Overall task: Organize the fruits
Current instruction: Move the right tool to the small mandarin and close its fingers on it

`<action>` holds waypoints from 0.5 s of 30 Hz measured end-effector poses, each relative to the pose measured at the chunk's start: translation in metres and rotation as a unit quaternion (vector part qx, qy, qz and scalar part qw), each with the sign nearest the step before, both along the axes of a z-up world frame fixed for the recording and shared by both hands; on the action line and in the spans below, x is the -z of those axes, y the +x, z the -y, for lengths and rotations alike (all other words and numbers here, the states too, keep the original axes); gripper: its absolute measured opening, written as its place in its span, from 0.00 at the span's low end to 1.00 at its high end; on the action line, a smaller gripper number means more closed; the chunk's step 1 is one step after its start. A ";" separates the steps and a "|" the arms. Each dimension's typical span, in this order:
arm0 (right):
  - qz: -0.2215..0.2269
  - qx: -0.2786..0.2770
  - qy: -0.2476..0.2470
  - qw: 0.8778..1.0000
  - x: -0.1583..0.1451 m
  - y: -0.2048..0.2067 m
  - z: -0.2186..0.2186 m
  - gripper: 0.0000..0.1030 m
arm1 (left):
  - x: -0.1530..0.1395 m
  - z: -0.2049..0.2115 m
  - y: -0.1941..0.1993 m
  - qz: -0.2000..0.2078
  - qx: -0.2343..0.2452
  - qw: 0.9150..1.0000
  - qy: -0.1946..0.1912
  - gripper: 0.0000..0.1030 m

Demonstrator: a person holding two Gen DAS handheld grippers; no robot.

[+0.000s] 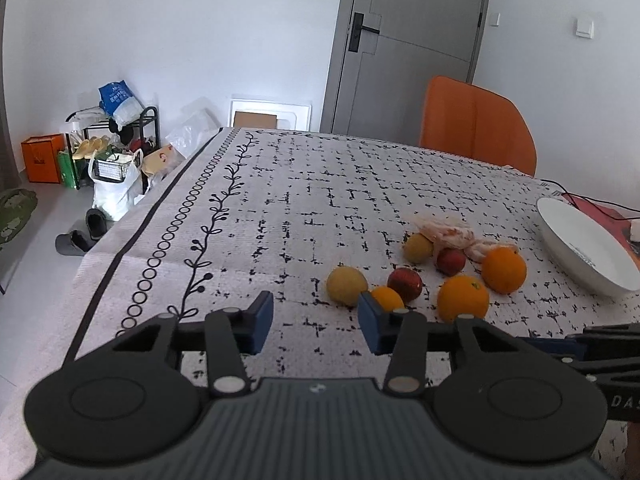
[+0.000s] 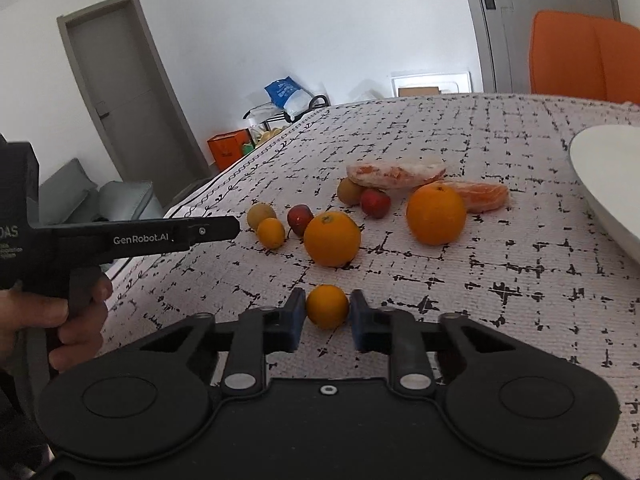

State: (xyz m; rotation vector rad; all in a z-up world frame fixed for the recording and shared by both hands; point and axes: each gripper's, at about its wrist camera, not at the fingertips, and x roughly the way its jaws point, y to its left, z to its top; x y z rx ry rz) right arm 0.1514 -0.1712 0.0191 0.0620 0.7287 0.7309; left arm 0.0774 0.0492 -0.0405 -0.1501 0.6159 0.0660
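Observation:
My right gripper point(image 2: 327, 314) is shut on a small orange point(image 2: 327, 306), held just above the patterned tablecloth. Beyond it lie two big oranges point(image 2: 332, 239) point(image 2: 436, 214), a small orange point(image 2: 271, 233), two red fruits point(image 2: 299, 219) point(image 2: 375, 203) and two yellow-green fruits point(image 2: 261, 215) point(image 2: 350, 191). A white bowl point(image 2: 604, 184) stands at the right. My left gripper point(image 1: 316, 318) is open and empty, just short of the fruits; a yellow fruit point(image 1: 346, 285) and a small orange point(image 1: 387, 298) lie beyond its right finger. The bowl point(image 1: 580, 246) is at its far right.
Plastic-wrapped orange pieces point(image 2: 396, 174) lie behind the fruits. An orange chair point(image 1: 476, 124) stands at the table's far side. The table's left edge point(image 1: 120, 256) drops to the floor, with bags and a shoe rack point(image 1: 112, 148) beyond. Cables point(image 1: 580, 200) run near the bowl.

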 end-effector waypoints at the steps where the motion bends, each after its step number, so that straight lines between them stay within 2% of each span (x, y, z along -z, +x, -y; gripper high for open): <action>1: -0.002 0.003 0.003 1.000 0.000 0.002 0.002 0.21 | 0.000 0.000 0.003 -0.001 0.002 1.000 -0.002 0.43; 8: 0.002 0.028 0.010 1.000 -0.002 0.003 0.016 0.21 | 0.001 0.004 0.017 0.002 0.007 1.000 -0.009 0.32; 15: 0.001 0.045 0.010 0.999 -0.002 0.005 0.027 0.21 | 0.002 0.008 0.028 0.004 0.010 1.000 -0.010 0.30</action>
